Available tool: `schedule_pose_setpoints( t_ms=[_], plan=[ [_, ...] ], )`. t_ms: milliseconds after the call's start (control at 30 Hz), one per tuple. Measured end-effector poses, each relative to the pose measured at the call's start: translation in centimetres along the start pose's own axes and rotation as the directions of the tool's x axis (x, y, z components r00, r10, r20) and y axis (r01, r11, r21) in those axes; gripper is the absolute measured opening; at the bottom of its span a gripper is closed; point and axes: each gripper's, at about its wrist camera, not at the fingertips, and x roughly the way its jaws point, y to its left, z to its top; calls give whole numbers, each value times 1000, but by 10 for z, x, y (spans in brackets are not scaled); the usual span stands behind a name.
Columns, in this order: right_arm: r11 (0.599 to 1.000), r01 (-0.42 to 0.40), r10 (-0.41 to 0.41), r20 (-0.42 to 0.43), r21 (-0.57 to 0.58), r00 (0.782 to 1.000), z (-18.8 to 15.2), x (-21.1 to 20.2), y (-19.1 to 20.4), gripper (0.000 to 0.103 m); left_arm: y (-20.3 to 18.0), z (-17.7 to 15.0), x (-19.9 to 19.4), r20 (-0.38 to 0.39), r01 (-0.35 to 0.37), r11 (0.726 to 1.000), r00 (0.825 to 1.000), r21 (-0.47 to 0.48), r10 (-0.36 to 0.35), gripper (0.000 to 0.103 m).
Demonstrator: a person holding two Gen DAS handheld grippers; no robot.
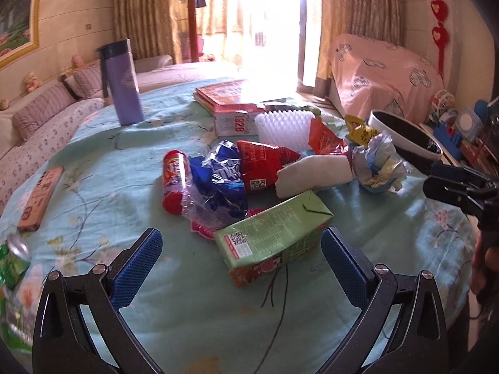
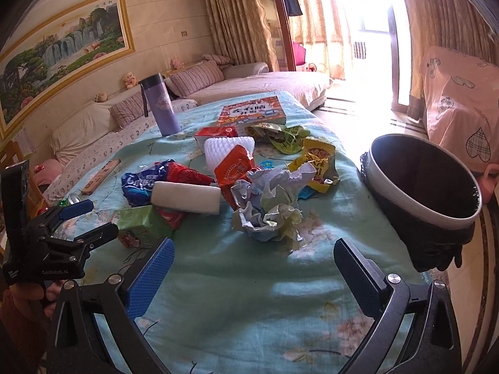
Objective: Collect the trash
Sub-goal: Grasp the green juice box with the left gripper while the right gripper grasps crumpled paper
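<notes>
Two claws, both spread wide and empty: left claw [image 1: 241, 265] faces green carton [image 1: 271, 238], right claw [image 2: 254, 275] faces crumpled paper [image 2: 269, 204] on tabletop [image 2: 234, 296] (bin [image 2: 421, 187] at its right edge)

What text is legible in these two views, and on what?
"1928": side of the white box under the red books, printed sideways.
"GenRobot.AI": body of the left gripper, seen in the right wrist view; smaller print beside it is unreadable.
Green carton: QR code and fine print, too small to read.
Red packet: QR code, lettering blurred.
Blue wrapper, yellow packet, book cover: print not legible.
</notes>
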Motion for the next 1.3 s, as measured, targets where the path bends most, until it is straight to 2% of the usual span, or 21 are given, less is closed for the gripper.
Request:
schedule_pose_setpoints(
  t_ms=[200,233,333,367,400,467,500,567,600,667,900,1000,1033,1067,1100,1300],
  plan=[
    [1000,-12,13,-52,25,999,4,23,-8,101,-4,3,15,-19,76,996,997,44,-75,103],
    [999,-14,16,-59,29,998,5,26,-10,100,-7,2,14,-16,81,995,997,54,-80,99],
    [999,-23,26,-81,44,996,5,34,-13,93,-16,-1,14,-35,106,992,994,74,-103,76],
    [998,-27,31,-87,49,996,5,36,-14,86,-18,-2,13,-41,117,990,993,75,-114,67],
    [998,-28,33,-92,53,995,5,38,-15,81,-21,-3,11,-46,128,989,991,77,-125,62],
    [998,-29,36,-105,60,994,4,40,-18,55,-29,-6,9,-59,147,985,988,85,-143,47],
    [997,-37,44,-108,65,993,3,40,-20,48,-34,-9,6,-63,146,985,988,92,-140,45],
    [997,-38,46,-112,71,993,0,38,-22,16,-44,-13,0,-63,145,985,988,98,-139,37],
    [997,-37,44,-111,71,993,-2,36,-23,9,-49,-15,-3,-64,153,984,987,96,-147,36],
    [996,-47,55,-106,77,993,-5,31,-24,5,-58,-19,-9,-65,152,984,987,95,-147,34],
    [995,-73,78,-69,66,995,-7,10,-27,4,-87,-27,-24,-62,128,990,990,63,-125,33],
    [993,-94,99,-72,67,992,-5,9,-27,22,-91,-30,-20,-80,105,992,992,68,-99,33],
    [992,-99,104,-72,75,992,-4,10,-27,47,-93,-31,-18,-91,96,993,992,70,-90,32],
    [992,-96,101,-68,77,993,-4,11,-27,67,-94,-32,-15,-105,91,993,991,70,-84,33],
    [993,-88,93,-62,75,994,-4,13,-27,71,-93,-33,-12,-110,84,994,991,65,-77,33],
    [989,-95,104,-74,116,992,4,33,-33,71,-92,-29,-4,-103,85,996,991,23,-82,33]
  ],
)
